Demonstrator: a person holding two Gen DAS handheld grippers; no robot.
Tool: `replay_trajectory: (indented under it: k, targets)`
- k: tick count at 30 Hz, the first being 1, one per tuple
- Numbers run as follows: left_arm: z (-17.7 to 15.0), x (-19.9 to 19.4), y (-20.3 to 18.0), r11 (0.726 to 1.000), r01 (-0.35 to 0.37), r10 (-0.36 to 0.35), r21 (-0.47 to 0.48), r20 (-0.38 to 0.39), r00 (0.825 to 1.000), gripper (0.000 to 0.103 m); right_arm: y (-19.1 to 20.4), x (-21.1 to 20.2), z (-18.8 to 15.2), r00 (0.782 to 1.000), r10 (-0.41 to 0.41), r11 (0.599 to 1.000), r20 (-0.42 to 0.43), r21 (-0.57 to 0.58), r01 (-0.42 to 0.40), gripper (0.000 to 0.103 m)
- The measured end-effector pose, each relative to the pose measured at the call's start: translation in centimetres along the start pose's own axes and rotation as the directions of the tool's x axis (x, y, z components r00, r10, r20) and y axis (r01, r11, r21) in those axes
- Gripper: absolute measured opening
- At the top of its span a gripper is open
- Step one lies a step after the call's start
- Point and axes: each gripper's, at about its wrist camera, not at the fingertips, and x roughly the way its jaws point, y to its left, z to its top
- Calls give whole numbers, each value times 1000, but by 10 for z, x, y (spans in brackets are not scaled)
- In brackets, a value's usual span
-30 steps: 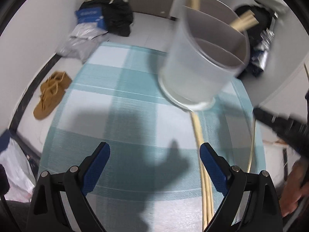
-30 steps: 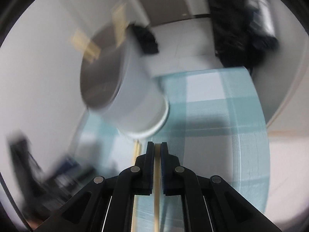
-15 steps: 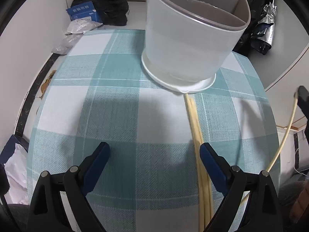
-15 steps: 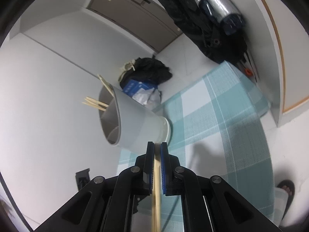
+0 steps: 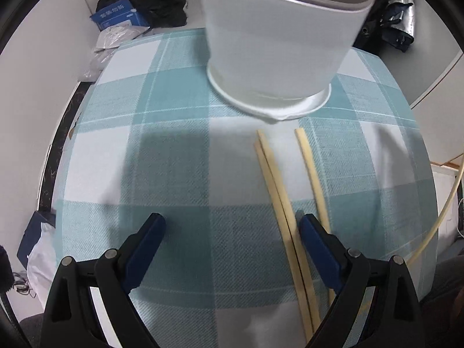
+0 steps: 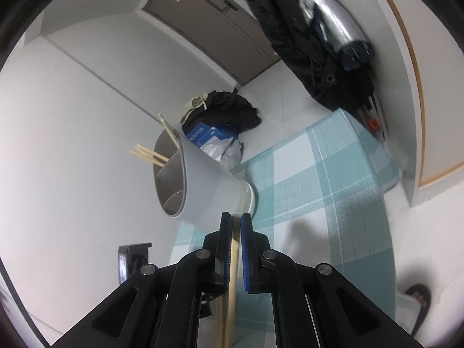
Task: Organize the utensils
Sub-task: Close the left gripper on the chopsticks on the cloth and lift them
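Chopstick [image 6: 233, 264] tip hidden in right tool [image 6: 237, 217]

Blue box [image 5: 117, 17] with white printed characters, too small to read

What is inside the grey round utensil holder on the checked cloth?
In the right wrist view, the grey round plastic utensil holder has an inner divider, and a few pale wooden chopsticks stick out of its mouth. Its bottom and the chopsticks' lower ends are hidden.
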Motion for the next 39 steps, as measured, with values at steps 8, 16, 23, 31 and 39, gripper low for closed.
replay_trajectory:
  k: [8,16,23,31,39]
  targets:
    - [3,0,6,999,-25,25,-22,-13,1000,91,8,-2,-5,1000,-23,998,0,-51,23,6]
    - [21,-22,-35,994,112,-113,10,76,991,91,5,-8,-3,998,-51,997,24,-49,52,5]
    - [39,2,-59,996,61,-65,67,58,996,80,-9,-17,0,996,-79,997,33,-13,79,5]
    - [46,27,-66,998,45,-45,38,19,999,53,-15,-23,2,996,-81,997,41,-3,82,5]
    - [59,37,-97,997,36,-37,62,5,999,6,-17,-23,3,996,-79,997,42,0,79,6]
